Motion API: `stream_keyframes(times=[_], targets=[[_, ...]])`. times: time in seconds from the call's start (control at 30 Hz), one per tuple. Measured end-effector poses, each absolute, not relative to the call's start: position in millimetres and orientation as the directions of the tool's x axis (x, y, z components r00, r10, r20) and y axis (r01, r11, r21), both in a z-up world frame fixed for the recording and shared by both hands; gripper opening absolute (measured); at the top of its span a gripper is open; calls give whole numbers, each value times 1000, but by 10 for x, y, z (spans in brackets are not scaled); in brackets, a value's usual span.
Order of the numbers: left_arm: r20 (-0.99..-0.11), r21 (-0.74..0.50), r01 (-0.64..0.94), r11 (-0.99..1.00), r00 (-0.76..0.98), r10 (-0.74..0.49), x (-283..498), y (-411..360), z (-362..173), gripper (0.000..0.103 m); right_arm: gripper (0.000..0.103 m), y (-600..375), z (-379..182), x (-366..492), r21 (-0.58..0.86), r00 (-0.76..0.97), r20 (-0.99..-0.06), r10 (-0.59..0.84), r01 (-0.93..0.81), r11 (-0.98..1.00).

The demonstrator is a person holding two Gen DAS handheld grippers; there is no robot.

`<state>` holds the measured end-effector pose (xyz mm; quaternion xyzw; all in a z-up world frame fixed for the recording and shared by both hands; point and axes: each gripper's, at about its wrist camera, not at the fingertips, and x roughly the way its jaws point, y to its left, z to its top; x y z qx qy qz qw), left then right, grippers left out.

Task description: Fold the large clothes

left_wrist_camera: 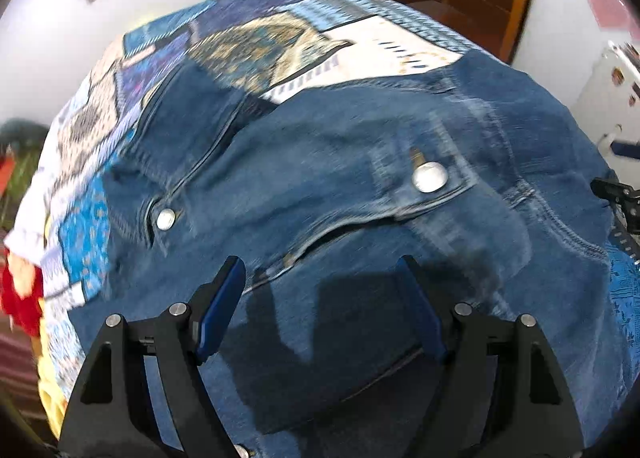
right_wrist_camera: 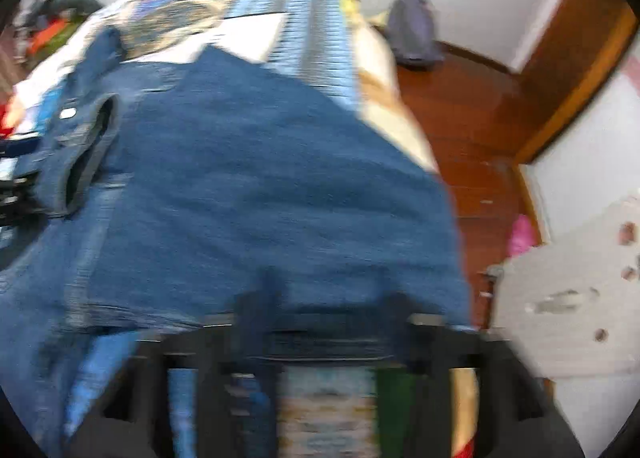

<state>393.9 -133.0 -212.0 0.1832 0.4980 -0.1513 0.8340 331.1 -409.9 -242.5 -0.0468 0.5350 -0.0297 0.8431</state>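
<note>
- Denim jeans point(left_wrist_camera: 360, 186) lie spread on a bed with a patchwork bedspread point(left_wrist_camera: 248, 42), directly ahead of and beneath both grippers; the waistband with its metal button point(left_wrist_camera: 430, 177) sits just beyond the left gripper's tips.
- Left gripper point(left_wrist_camera: 320, 298) hovers over the denim with its blue-padded fingers point(left_wrist_camera: 220, 306) spread apart; nothing sits pinched between them, only fabric and their own shadow below.
- Right gripper point(right_wrist_camera: 324, 322) is heavily blurred; its dark fingers stand wide apart at the near edge of the jeans, and no cloth appears clamped between them. Whether the tips touch the denim cannot be told.
- Judged from the lie of the cloth, the jeans look partly doubled over, with a loose flap and an open pocket mouth point(right_wrist_camera: 86, 162) off to the right gripper's left.
- Risk: with neither gripper gripping, the thick denim may spring back or slide, and the fold could open.
- Risk: the near hem lies close to the bed's edge beside the right gripper, above the wooden floor point(right_wrist_camera: 460, 106); a careless tug could drag the weight over the side.
- Risk: a pinch taken near the button or thick seams may catch only the top layer, so the layers shear apart and wrinkle.
- Risk: a fast, blurred approach makes a missed edge or snagged bedspread likely.
</note>
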Motion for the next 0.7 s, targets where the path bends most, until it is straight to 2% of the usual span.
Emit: stream_keyframes(times=[0.17,0.3,0.37,0.6,0.7], targets=[[-876,206,456,866,480,-45,3963,-1527,-2099,76,90,-4656,-2474,3178,162,392,-916,88,162,973],[-870,162,448,879,485,-87,3998,-1489,-1967,76,90,-5041,-2493,3039,333,404,-893,200,291,897],[-862,128,449,884,491,-125,3988,-1452,-1854,76,90,-5135,-2544,2995,388,403,-882,244,327,862],[-807,153,420,894,576,-132,3864,-1390,-1575,77,87,-5216,-2894,3126,497,383,-856,348,424,757],[-803,150,416,897,581,-135,3836,-1348,-1546,77,73,-5220,-2936,3186,510,409,-847,340,442,738]])
